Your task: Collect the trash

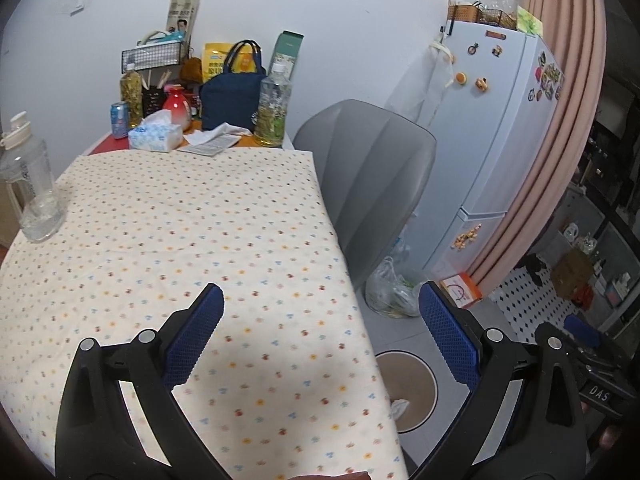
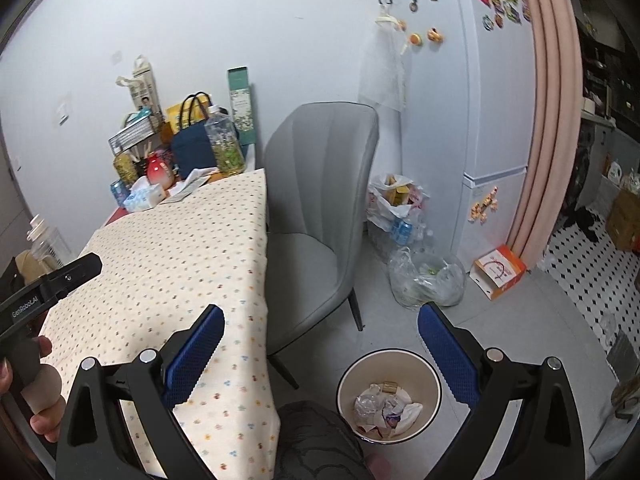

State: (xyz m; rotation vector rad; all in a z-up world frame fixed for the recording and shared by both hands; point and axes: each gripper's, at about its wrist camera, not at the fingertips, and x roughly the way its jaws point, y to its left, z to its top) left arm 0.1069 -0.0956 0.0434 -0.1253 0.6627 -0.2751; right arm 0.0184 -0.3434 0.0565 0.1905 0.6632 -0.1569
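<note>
A round waste bin stands on the floor right of the table, holding crumpled paper and wrappers. It also shows in the left wrist view, partly hidden by the table edge. My left gripper is open and empty above the table's dotted cloth. My right gripper is open and empty, above the table's right edge and the bin. The left gripper's body shows at the left of the right wrist view.
A grey chair stands by the table. Bottles, a tissue box, a can and bags crowd the table's far end. A clear water bottle stands at its left. Plastic bags, an orange box and a fridge are at right.
</note>
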